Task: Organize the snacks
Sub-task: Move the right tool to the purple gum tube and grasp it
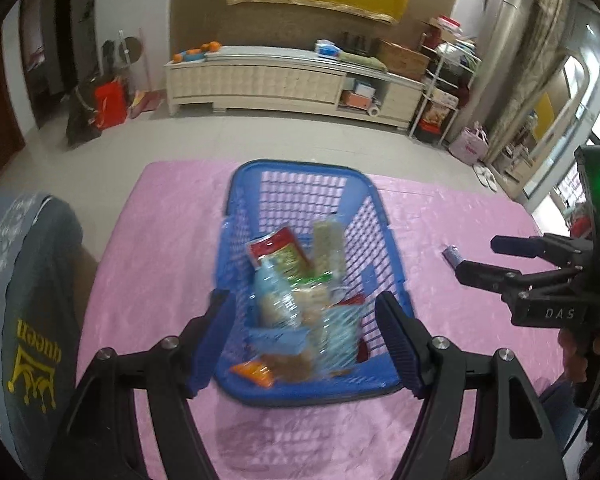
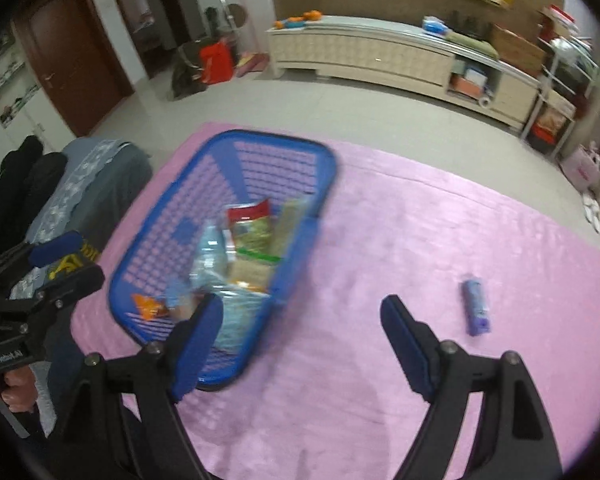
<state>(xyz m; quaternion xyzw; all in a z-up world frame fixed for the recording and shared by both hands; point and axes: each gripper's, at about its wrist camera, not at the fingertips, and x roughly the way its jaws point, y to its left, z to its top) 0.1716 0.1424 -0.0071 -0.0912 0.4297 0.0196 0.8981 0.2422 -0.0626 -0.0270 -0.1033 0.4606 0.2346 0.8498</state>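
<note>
A blue plastic basket [image 1: 300, 170] stands on the pink tablecloth [image 1: 160, 240] and holds several snack packets [image 1: 292, 280], blurred by motion. It also shows in the right wrist view [image 2: 260, 140], with the packets [image 2: 248, 236] inside. A small purple snack packet [image 2: 476, 306] lies alone on the cloth to the right; in the left wrist view it [image 1: 452, 256] lies just left of the right gripper. My left gripper [image 1: 304, 328] is open and empty over the basket's near end. My right gripper [image 2: 300, 340] is open and empty, between the basket and the purple packet.
A grey cushion with a yellow crown print [image 1: 32, 320] sits at the table's left edge. Beyond the table is tiled floor [image 1: 260, 136], a long cream cabinet [image 1: 280, 80] and shelves [image 1: 444, 92] at the right.
</note>
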